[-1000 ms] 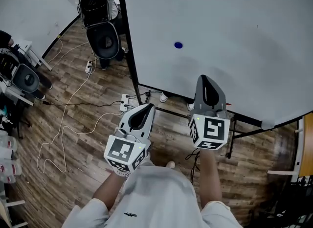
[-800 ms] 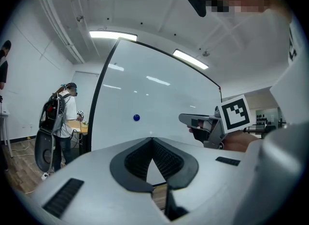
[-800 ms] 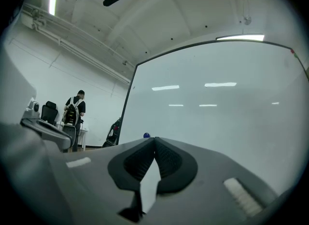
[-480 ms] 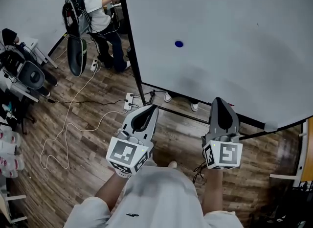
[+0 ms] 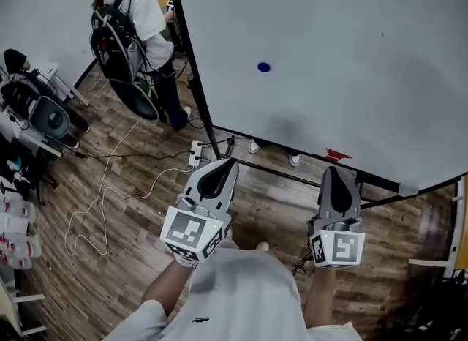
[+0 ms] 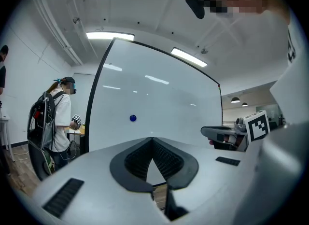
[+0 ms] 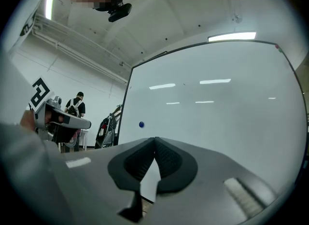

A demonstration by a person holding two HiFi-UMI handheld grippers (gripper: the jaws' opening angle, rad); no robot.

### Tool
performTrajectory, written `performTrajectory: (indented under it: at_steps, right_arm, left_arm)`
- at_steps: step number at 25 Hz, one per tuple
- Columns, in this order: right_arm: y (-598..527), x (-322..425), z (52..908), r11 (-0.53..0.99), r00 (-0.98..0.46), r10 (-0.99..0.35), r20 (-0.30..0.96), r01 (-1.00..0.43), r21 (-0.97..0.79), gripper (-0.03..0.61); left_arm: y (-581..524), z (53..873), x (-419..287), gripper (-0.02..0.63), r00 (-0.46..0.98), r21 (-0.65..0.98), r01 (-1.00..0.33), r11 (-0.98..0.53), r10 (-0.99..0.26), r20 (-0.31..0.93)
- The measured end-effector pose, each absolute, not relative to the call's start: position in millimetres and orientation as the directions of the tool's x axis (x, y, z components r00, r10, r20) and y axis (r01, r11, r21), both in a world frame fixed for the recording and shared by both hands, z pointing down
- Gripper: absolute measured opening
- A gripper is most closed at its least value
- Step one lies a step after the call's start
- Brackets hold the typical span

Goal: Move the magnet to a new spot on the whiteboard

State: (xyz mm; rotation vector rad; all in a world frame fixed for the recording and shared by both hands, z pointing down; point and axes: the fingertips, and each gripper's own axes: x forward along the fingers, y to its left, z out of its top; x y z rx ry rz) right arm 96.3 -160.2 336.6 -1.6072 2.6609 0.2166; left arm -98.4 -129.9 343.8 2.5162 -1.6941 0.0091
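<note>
Right gripper (image 5: 337, 175) is now drawn back from the whiteboard (image 5: 351, 54), nearer the wearer and further right than before. A small red item (image 5: 336, 155) at the board's near edge, formerly covered by that gripper, is exposed. At far left, the person with a backpack (image 5: 131, 21) now shows more fully upright.

Probably a lab or studio: a big whiteboard (image 5: 329, 54) on a stand, a wood-plank floor (image 5: 110, 274) with a trailing power strip (image 5: 195, 154), ceiling strip lights (image 6: 110, 36), and a person (image 5: 131, 17) wearing a backpack rig.
</note>
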Motion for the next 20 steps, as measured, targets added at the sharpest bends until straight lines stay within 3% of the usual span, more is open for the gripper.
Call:
performTrajectory:
  at_steps: [20]
  right_arm:
    - [-162.5, 86.6, 347.8, 0.504, -0.509, -0.858, -0.069, -0.860, 0.077, 0.009]
  left_arm:
    - [-135.9, 348.7, -92.3, 0.006, 0.383, 0.085, -0.923, -0.376, -0.920, 0.087]
